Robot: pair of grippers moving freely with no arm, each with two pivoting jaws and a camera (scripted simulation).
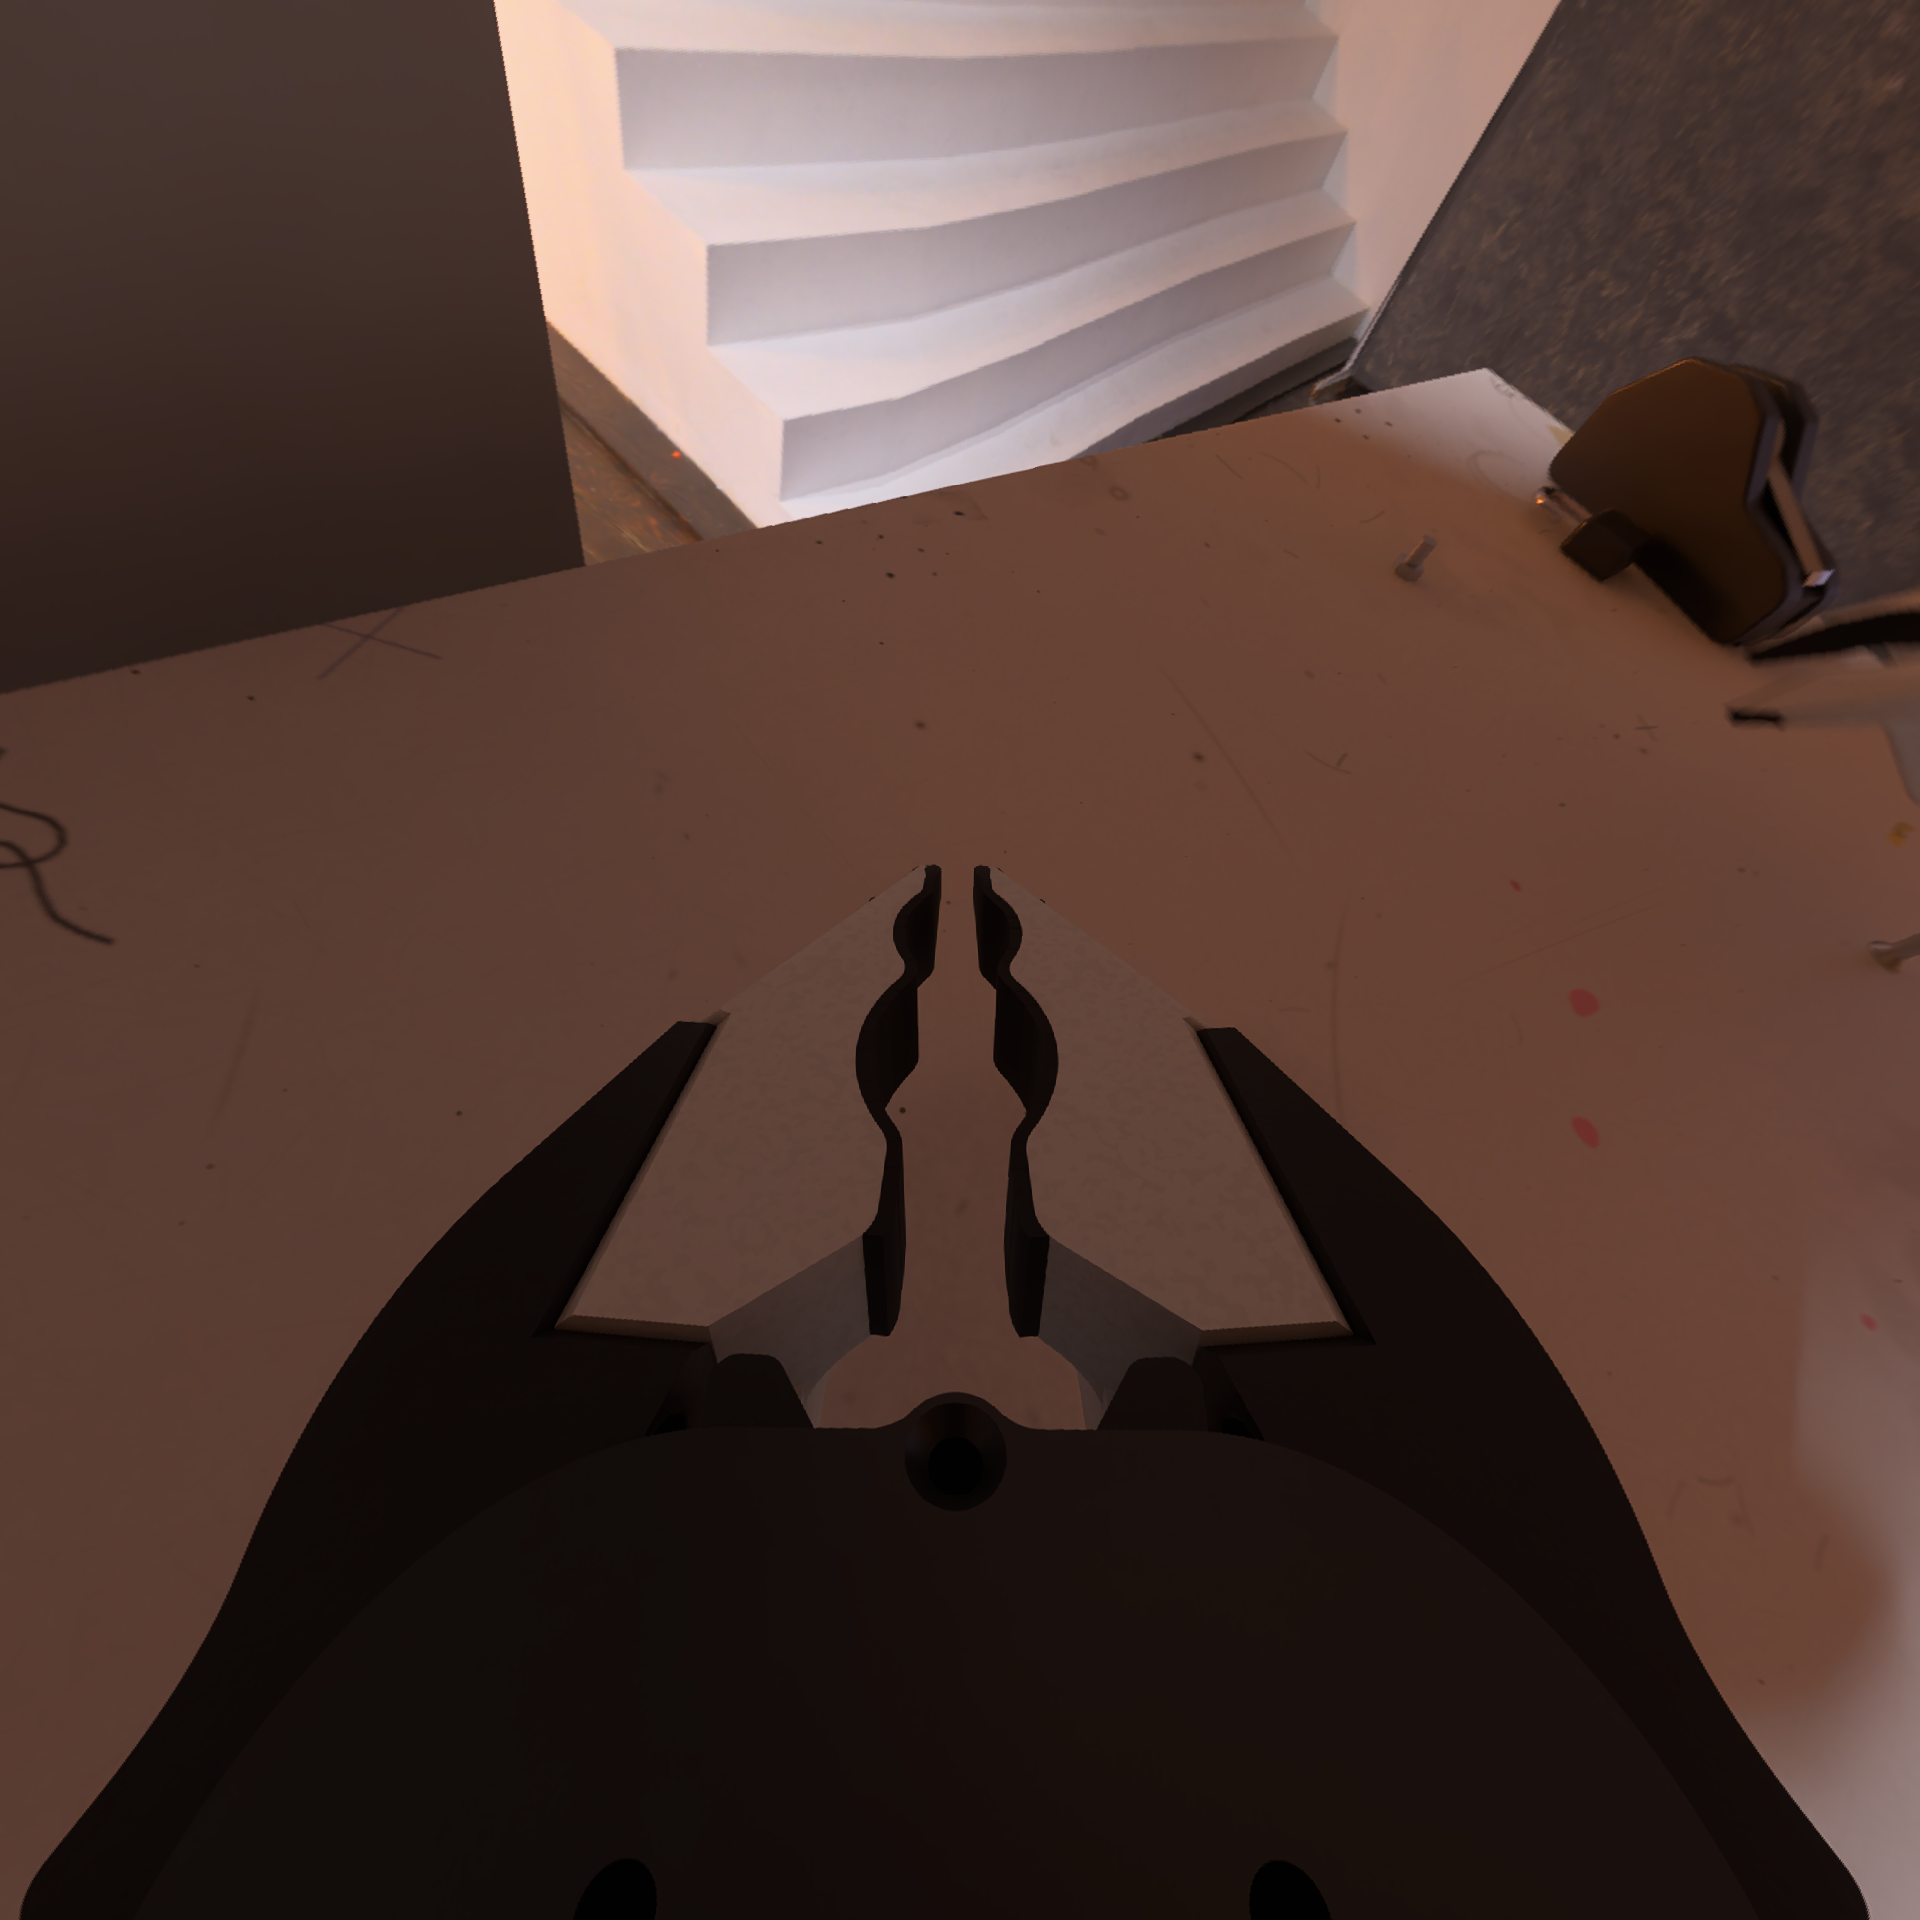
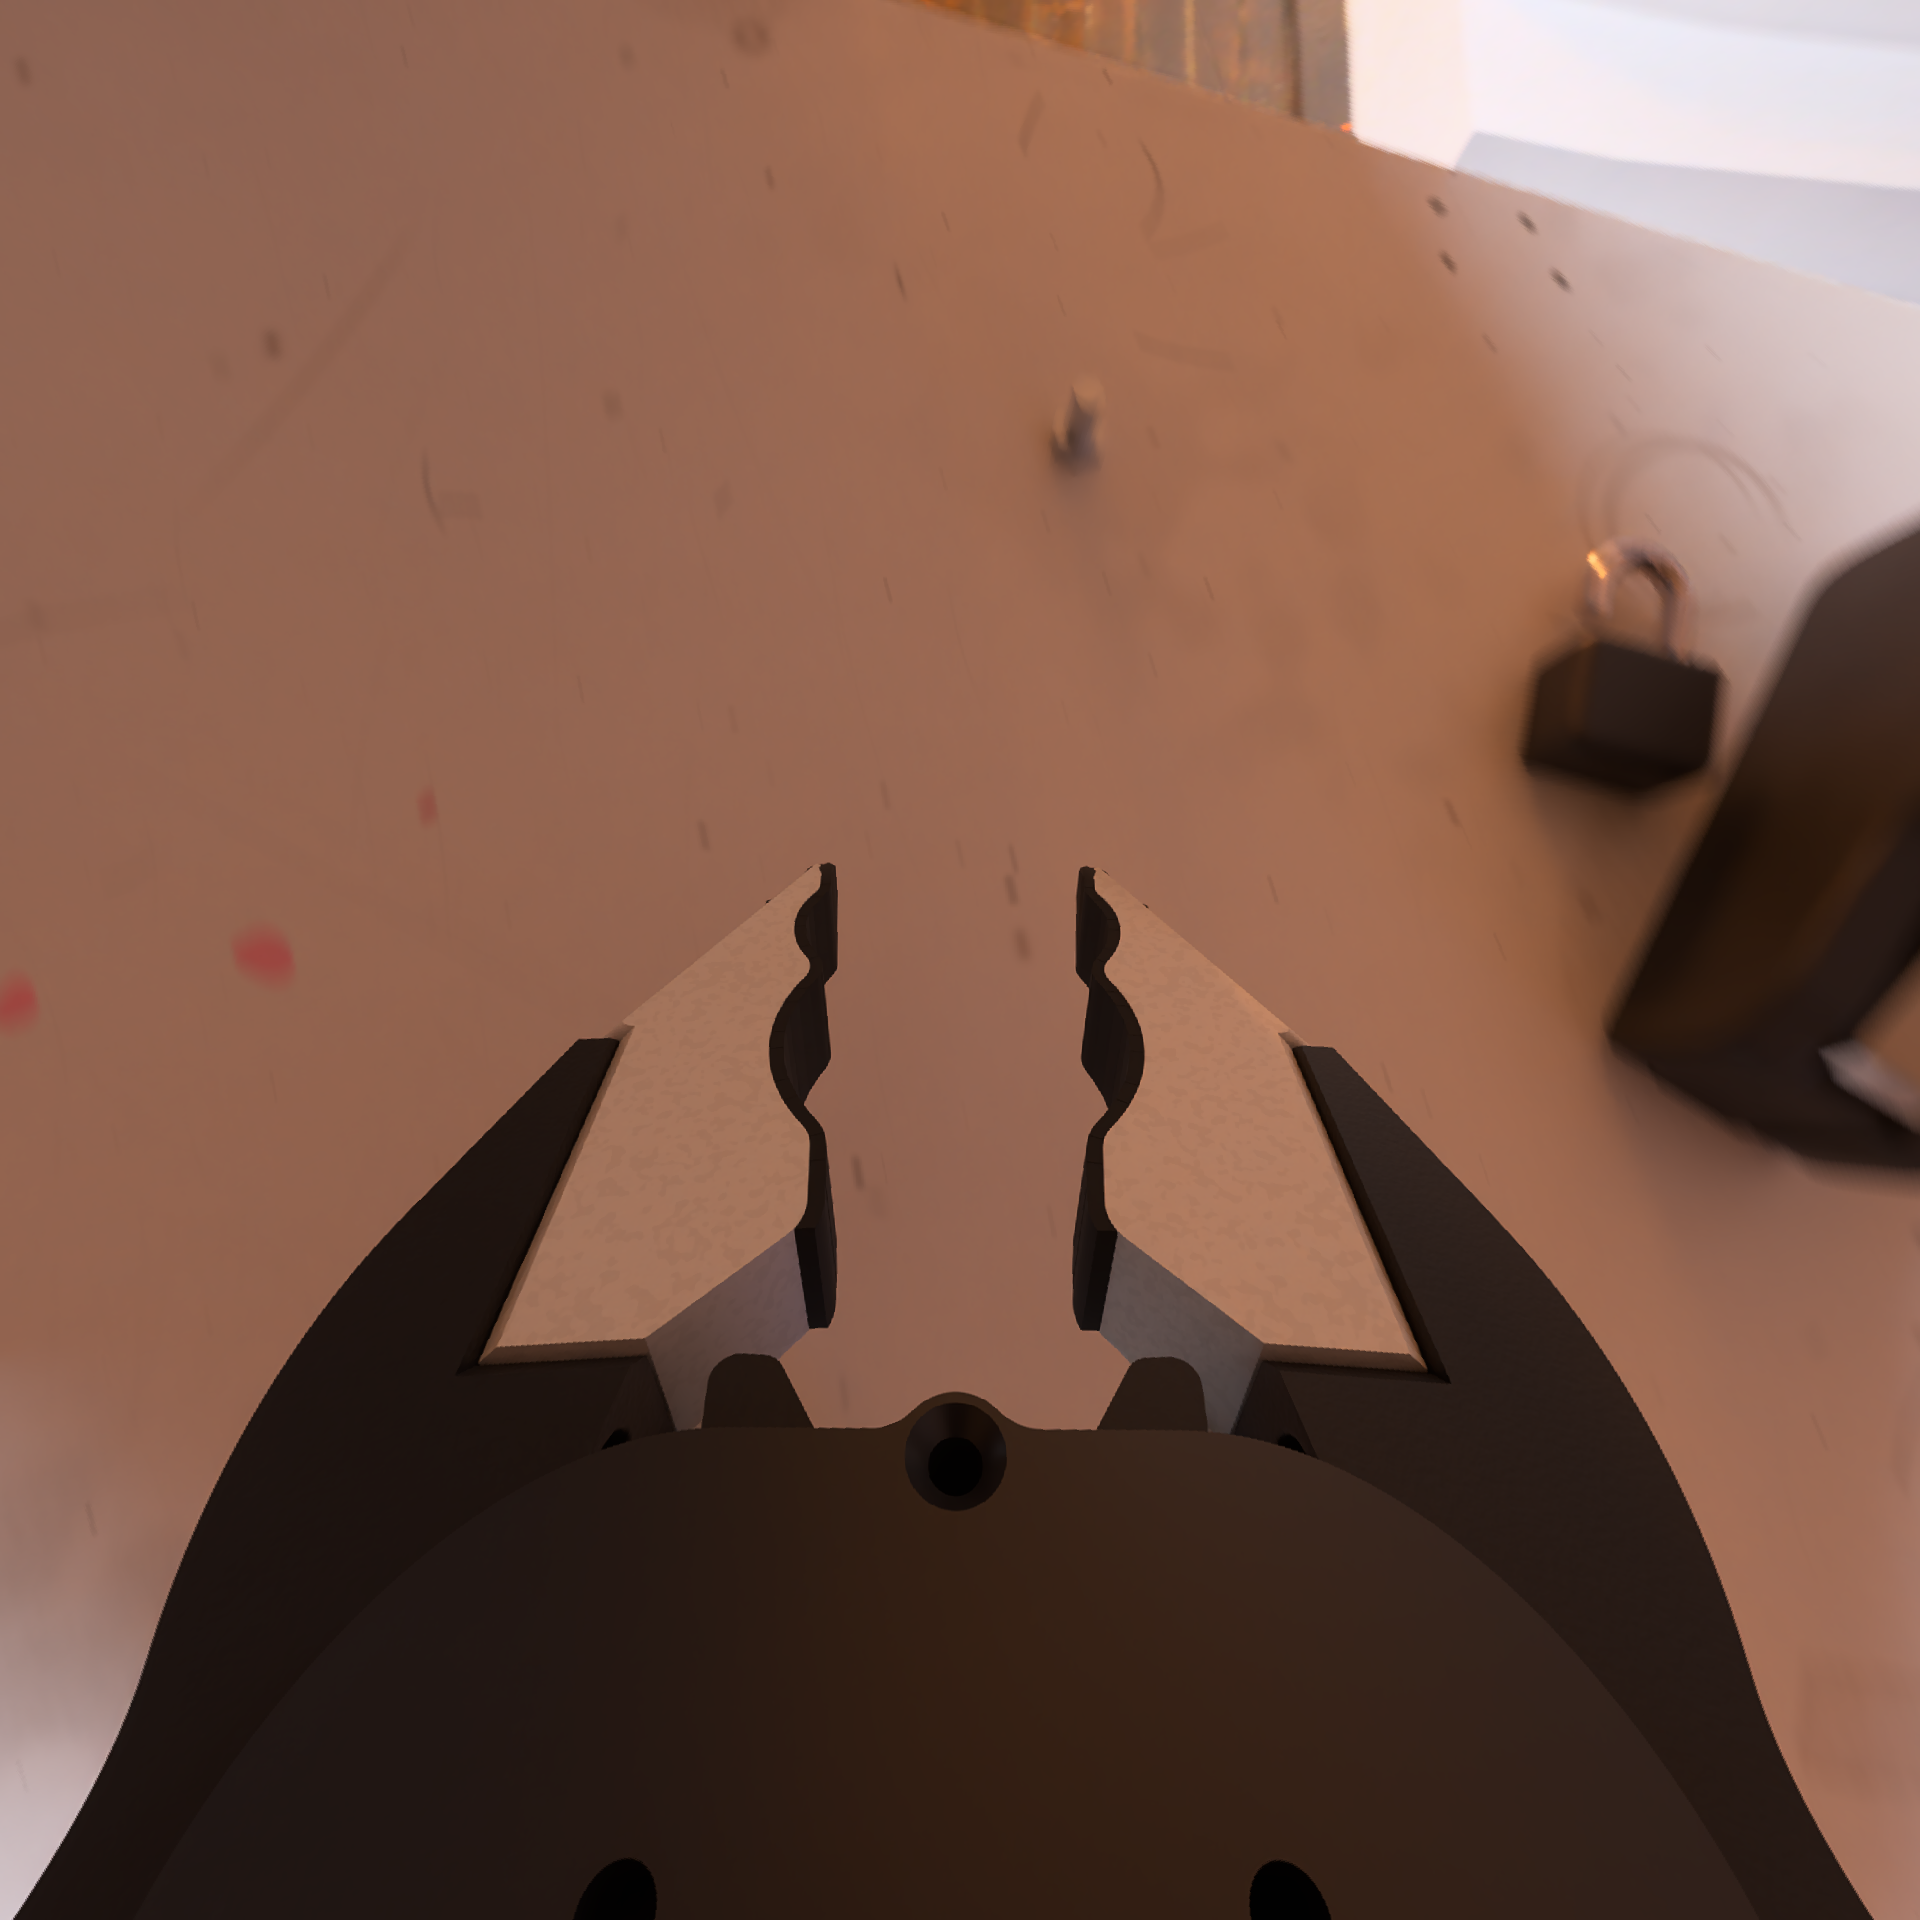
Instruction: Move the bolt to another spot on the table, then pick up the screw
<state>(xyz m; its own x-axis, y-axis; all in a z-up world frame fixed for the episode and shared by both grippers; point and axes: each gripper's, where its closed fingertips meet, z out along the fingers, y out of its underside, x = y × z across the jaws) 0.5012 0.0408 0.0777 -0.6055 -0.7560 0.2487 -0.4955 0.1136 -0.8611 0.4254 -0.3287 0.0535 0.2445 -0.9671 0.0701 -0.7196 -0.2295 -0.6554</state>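
A small grey metal fastener (image 1: 1413, 556), short with a wider head, lies on the pale table (image 1: 727, 790) at the far right; I cannot tell whether it is the bolt or the screw. It shows blurred in the right wrist view (image 2: 1075, 421), well ahead of my right gripper (image 2: 956, 873), which is open and empty above the table. A second small metal piece (image 1: 1896, 951) shows at the right edge, partly cut off. My left gripper (image 1: 956, 873) is shut on nothing, with only a slit between the tips, far left of both pieces.
A dark padlock (image 2: 1621, 686) with a silver shackle lies right of the fastener; it also shows in the left wrist view (image 1: 1595, 535). A large dark object (image 2: 1787, 883) sits beside it (image 1: 1704, 499). The table's far edge (image 1: 935, 499) faces white stairs (image 1: 987, 260).
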